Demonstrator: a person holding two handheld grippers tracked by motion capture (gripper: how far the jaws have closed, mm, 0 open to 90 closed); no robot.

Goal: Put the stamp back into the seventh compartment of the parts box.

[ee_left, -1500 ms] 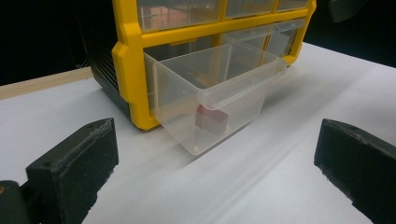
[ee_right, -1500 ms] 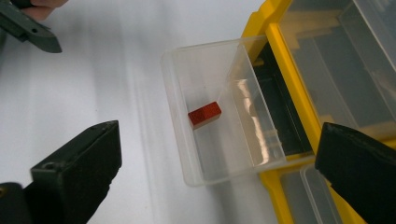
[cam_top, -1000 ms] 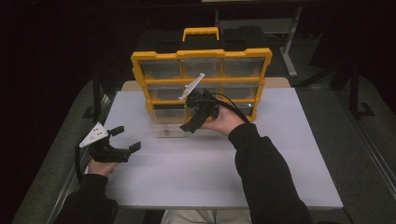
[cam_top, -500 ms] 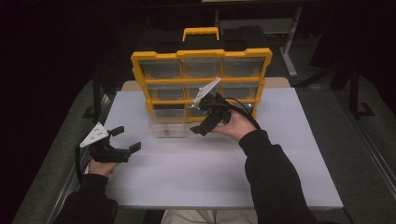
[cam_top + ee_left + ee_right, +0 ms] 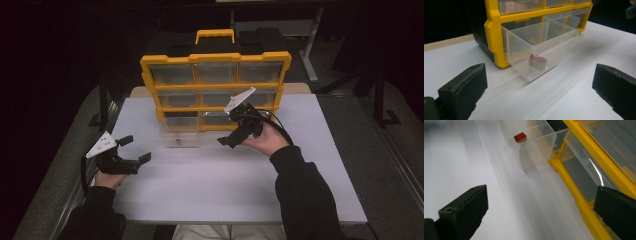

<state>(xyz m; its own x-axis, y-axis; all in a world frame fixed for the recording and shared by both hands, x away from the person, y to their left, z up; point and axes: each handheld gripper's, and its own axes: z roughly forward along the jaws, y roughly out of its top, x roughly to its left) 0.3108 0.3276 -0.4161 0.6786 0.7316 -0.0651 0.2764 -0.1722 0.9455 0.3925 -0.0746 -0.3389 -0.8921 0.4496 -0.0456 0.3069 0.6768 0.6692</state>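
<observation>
now yellow drawer cabinet (image 5: 215,90) on white table (image 5: 225,195), clear drawer (image 5: 539,50) pulled out holding red block (image 5: 538,62), left gripper (image 5: 131,150) and right gripper (image 5: 237,132) both jaws wide, empty

The organiser (image 5: 216,62) has a yellow frame, black body and clear drawers. The pulled-out clear drawer (image 5: 537,48) at its 7 o'clock holds a red block (image 5: 538,61). The table top (image 5: 225,190) is white, the gripper jaws black.

One organizer (image 5: 216,64) with nine drawers, one red block (image 5: 538,62), two grippers.

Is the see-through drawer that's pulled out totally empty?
No, a small red block lies inside the pulled-out clear drawer of the yellow organizer.
</observation>
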